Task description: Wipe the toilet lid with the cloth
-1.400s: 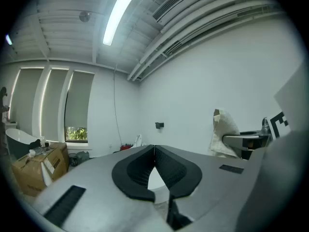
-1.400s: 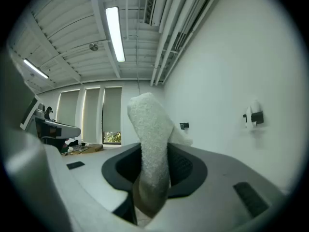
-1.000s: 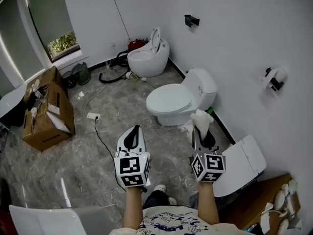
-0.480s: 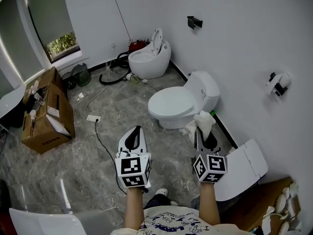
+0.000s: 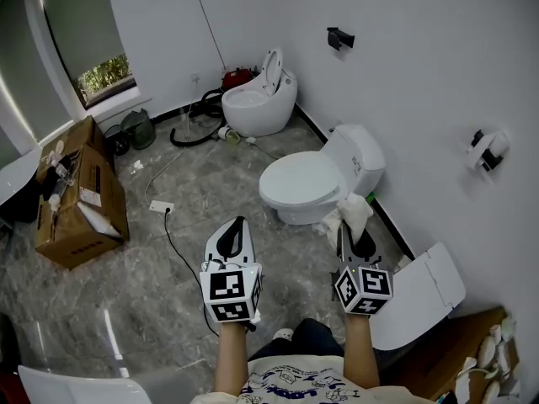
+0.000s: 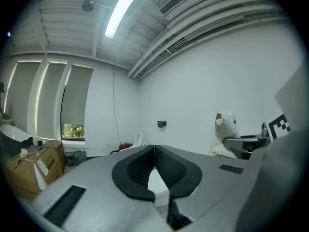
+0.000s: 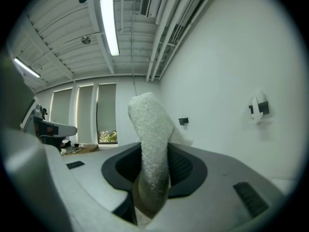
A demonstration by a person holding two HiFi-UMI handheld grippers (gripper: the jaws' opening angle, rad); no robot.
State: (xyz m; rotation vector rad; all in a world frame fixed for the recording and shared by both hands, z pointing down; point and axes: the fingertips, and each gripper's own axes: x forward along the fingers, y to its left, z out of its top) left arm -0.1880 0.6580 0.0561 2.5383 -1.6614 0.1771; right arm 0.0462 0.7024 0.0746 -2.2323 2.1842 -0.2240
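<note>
A white toilet with its lid [image 5: 296, 182] down stands against the right wall, ahead of both grippers. My right gripper [image 5: 347, 227] is shut on a white fluffy cloth [image 5: 352, 212], held in the air just short of the toilet's near right side. Along the jaws in the right gripper view, the cloth [image 7: 152, 144] stands up between them and droops at the top. My left gripper [image 5: 235, 224] hovers over the floor to the left of the toilet. Its jaws are closed tip to tip with nothing between them [image 6: 154, 148].
A second, egg-shaped toilet [image 5: 255, 98] with raised lid stands at the back wall, hoses and a red machine [image 5: 235, 77] beside it. Cardboard boxes [image 5: 78, 194] sit at left, a socket strip [image 5: 160, 207] with cable on the floor. A white panel [image 5: 421, 291] leans at right.
The head view has crept forward, so the toilet sits slightly lower and further right. Both grippers keep their pose, the cloth still clamped in the right one.
</note>
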